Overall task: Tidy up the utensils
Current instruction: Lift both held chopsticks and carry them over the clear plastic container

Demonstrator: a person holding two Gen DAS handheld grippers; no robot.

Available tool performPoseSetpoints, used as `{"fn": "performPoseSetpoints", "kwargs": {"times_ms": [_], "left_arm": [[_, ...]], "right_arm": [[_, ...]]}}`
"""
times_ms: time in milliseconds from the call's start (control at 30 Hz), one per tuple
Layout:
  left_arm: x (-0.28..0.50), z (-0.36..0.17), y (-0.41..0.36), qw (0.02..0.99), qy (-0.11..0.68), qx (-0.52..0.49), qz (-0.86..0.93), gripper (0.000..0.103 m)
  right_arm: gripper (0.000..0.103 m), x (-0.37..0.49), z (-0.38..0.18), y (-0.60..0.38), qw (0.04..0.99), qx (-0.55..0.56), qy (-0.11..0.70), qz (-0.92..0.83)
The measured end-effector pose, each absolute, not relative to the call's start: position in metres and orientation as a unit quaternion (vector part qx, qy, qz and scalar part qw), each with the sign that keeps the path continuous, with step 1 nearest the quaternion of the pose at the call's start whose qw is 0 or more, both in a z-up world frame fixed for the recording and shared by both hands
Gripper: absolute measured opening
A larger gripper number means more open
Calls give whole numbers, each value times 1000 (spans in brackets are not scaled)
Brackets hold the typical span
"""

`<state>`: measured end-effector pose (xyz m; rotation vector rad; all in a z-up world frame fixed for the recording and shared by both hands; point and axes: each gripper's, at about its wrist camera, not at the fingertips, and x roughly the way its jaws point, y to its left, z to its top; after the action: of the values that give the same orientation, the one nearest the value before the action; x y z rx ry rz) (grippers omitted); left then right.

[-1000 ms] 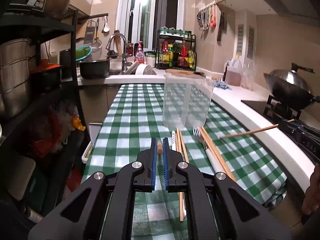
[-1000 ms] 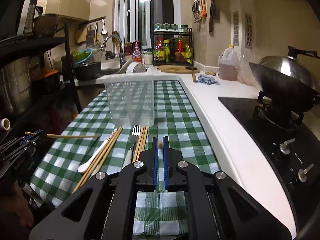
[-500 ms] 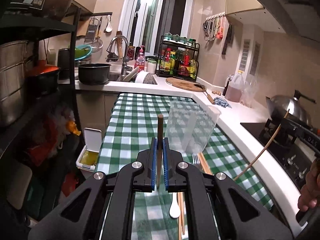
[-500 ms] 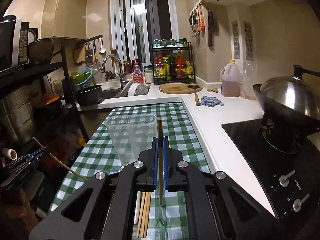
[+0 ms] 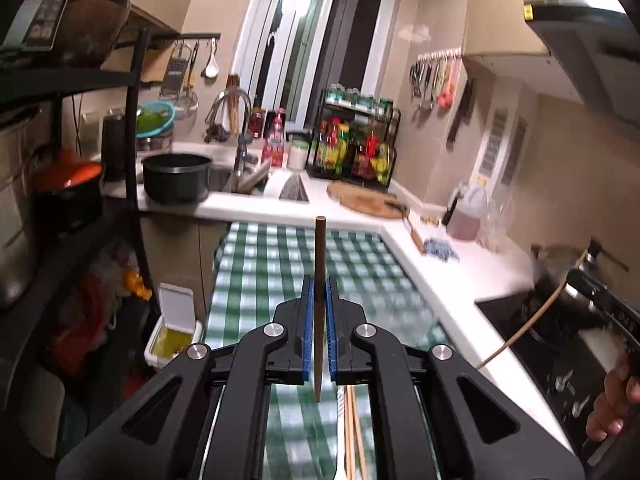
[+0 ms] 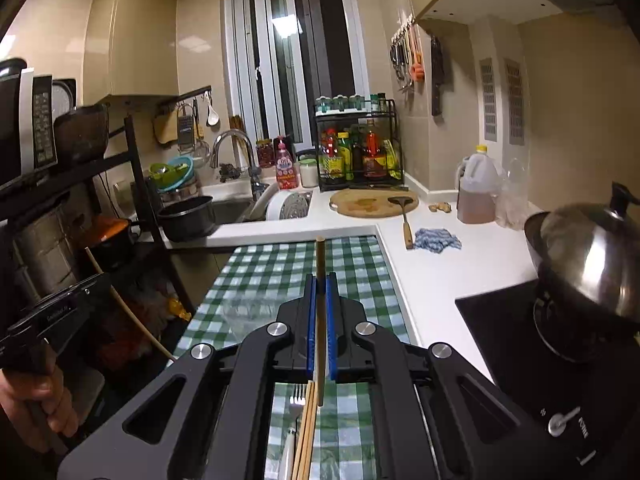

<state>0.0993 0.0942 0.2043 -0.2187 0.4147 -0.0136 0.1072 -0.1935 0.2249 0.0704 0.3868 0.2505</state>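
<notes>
Chopsticks stand upright, one thin brown wooden chopstick (image 5: pixel 319 280) pinched in my left tool (image 5: pixel 319 300) and a paler wooden one (image 6: pixel 320 300) in my right tool (image 6: pixel 319 304), held above the green-checked counter (image 6: pixel 360 264) so each can drop tip-first into the clear plastic holder (image 6: pixel 244 312) below

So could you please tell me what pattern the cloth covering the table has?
Green-and-white checked tablecloth, clearest in the right wrist view.

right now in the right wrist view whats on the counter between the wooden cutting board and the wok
A blue cloth and an oil jug lie between the cutting board and the wok, in the right wrist view.
</notes>
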Motion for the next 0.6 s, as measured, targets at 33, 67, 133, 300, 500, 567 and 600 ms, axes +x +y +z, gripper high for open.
{"fn": "performPoseSetpoints", "kwargs": {"times_ms": [33, 67, 133, 300, 500, 567, 600], "left_arm": [[105, 215, 97, 974, 196, -110, -7, 6], [109, 222, 97, 976, 189, -112, -8, 6], [119, 238, 98, 978, 174, -116, -12, 6], [142, 264, 92, 982, 138, -125, -36, 6], [176, 235, 76, 978, 155, -123, -62, 6], [189, 218, 72, 975, 174, -121, -70, 6], [195, 210, 70, 973, 184, -120, -74, 6]], "right_arm": [[5, 110, 232, -195, 973, 38, 189, 127], [5, 115, 244, -195, 974, 41, 182, 132], [5, 123, 263, -195, 977, 44, 164, 133], [5, 153, 292, -183, 979, 61, 125, 147], [5, 193, 264, -164, 976, 64, 143, 150], [5, 207, 244, -158, 973, 60, 163, 153], [5, 213, 237, -158, 971, 60, 173, 153]]}}
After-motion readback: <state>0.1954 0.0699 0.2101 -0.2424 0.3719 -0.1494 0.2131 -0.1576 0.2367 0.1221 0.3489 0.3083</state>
